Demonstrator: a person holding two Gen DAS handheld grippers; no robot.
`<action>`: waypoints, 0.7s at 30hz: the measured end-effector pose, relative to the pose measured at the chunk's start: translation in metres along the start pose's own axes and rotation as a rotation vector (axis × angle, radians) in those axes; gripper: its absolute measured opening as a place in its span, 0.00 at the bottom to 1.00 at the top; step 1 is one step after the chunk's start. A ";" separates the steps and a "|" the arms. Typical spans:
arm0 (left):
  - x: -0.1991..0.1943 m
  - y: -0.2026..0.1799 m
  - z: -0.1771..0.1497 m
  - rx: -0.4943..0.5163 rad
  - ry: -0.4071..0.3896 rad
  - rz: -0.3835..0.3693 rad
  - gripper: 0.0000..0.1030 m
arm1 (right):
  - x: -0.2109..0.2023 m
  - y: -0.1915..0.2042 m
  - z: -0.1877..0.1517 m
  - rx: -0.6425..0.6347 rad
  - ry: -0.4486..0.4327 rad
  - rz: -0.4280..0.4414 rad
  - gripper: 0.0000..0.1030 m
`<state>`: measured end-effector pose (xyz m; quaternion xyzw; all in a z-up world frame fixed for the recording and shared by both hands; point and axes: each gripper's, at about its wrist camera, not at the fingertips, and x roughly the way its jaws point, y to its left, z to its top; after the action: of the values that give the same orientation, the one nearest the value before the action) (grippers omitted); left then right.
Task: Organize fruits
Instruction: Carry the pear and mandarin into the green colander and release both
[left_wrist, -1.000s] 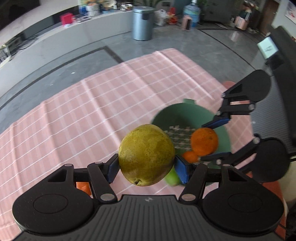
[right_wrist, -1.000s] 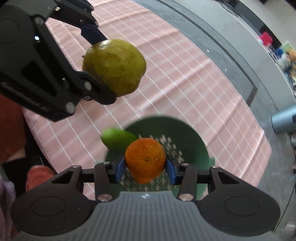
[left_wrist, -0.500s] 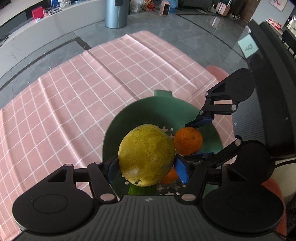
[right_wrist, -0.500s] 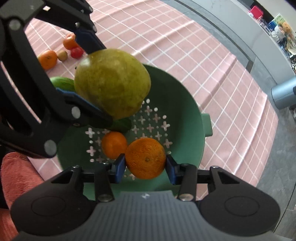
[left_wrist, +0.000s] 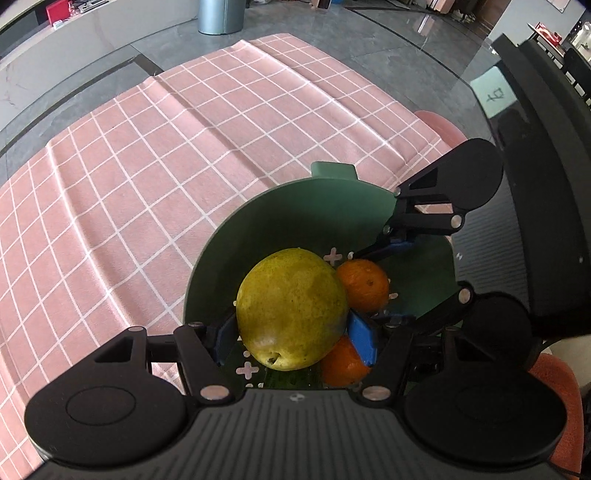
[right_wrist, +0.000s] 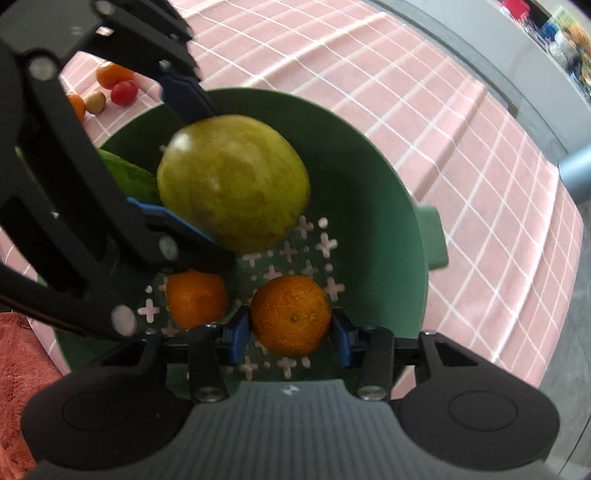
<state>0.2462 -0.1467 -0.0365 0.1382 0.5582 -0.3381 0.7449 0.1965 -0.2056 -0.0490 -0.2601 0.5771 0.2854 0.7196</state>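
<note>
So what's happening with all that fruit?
A person is putting fruit into a green colander. The left hand-held gripper grips a pear and the right hand-held gripper grips an orange, both inside the bowl. Another orange and something green are already in there. A few small fruits wait on the pink cloth.

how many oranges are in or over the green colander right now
2: one orange held between the right gripper fingers above the green colander floor, another orange lying inside beside it. More may hide under the pear.
</note>
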 end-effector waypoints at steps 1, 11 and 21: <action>0.002 0.000 0.001 0.001 0.005 0.000 0.70 | 0.001 0.001 0.001 -0.001 -0.003 -0.002 0.42; 0.005 0.002 0.004 -0.034 0.014 0.004 0.70 | -0.007 0.007 0.001 -0.019 -0.017 -0.007 0.42; -0.026 -0.007 -0.003 -0.001 -0.049 0.029 0.71 | -0.027 0.013 -0.003 -0.015 -0.021 -0.028 0.49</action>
<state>0.2355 -0.1405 -0.0123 0.1376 0.5381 -0.3302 0.7632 0.1807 -0.2017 -0.0237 -0.2707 0.5637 0.2823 0.7275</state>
